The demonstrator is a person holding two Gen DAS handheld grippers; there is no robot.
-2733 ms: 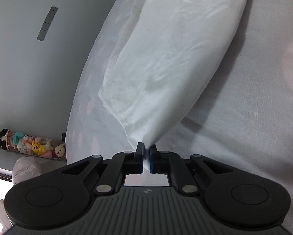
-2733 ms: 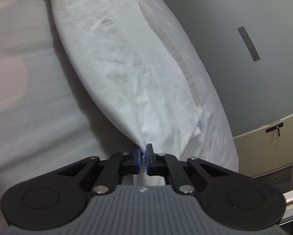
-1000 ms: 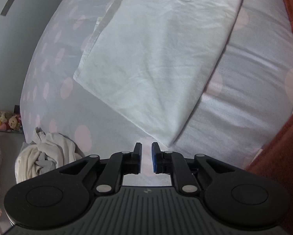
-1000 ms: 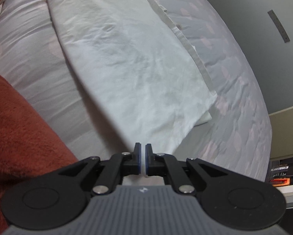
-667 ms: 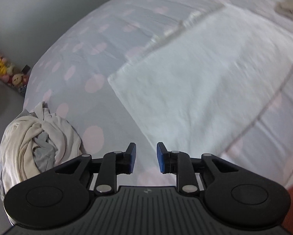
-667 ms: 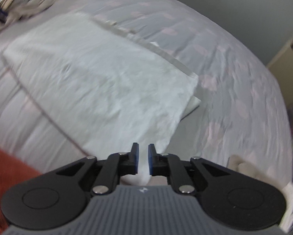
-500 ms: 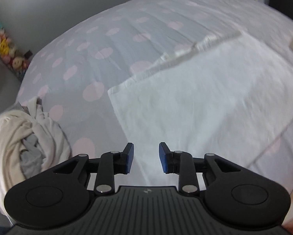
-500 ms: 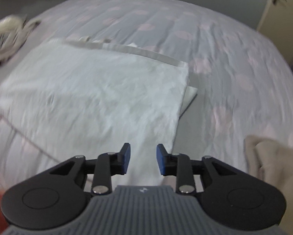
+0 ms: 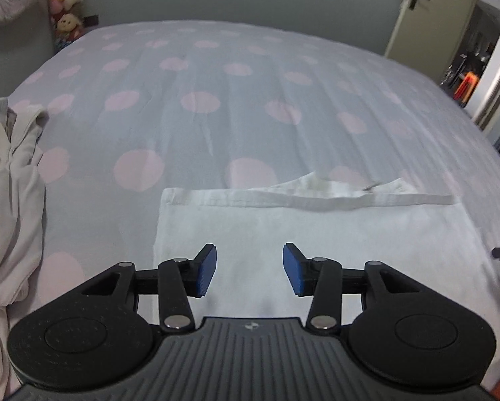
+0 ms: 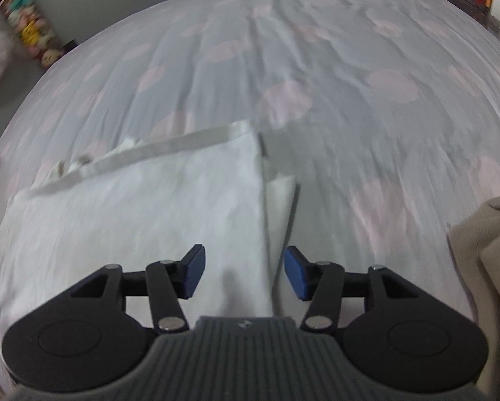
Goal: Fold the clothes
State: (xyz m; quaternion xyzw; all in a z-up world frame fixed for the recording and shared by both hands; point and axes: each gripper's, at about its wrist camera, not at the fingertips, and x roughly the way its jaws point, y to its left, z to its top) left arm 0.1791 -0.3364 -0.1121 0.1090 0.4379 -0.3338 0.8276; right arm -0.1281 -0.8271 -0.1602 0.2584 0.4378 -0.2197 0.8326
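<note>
Folded white garment [image 9: 316, 234] lying flat on the pink-dotted bedsheet [image 9: 216, 100], hemmed band along its far edge, lower layer jutting at its right edge, left gripper [image 9: 250, 269] and right gripper [image 10: 244, 272] above its near part, jaws opening, nothing held, crumpled beige clothes [image 9: 9, 200] left of the garment

My right hand-held gripper [image 10: 243, 273] points down at the bed [image 10: 367, 107], jaws opening, nothing pinched between the blue pads [image 10: 193, 271]. White folded garment [image 10: 132, 207] lies flat below, its right edge running under the gap. A hem strip [image 10: 169, 148] crosses its far side; a lower layer [image 10: 280, 200] sticks out at right. Beige cloth [image 10: 484, 267] at far right, plush toys [image 10: 29, 30] top left. Frame is blurry.
</note>
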